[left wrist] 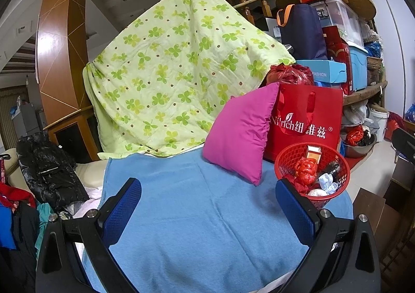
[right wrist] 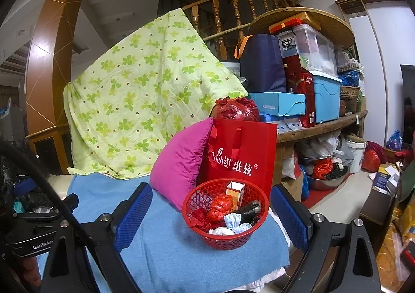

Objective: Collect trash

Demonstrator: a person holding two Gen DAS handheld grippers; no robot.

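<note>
A round red mesh basket (right wrist: pixel 225 211) sits on a blue towel (right wrist: pixel 160 249), just in front of a red gift bag (right wrist: pixel 243 152) and beside a pink pillow (right wrist: pixel 181 160). It holds crumpled trash: red plastic wads (right wrist: pixel 219 207), a pale blue mask (right wrist: pixel 237 223), white tissue, a dark wrapper and a small upright orange box (right wrist: pixel 234 193). The right gripper (right wrist: pixel 212 212) is released, its blue fingers spread either side of the basket, not touching it. The left gripper (left wrist: pixel 208 208) is also spread wide over bare towel, holding nothing.
</note>
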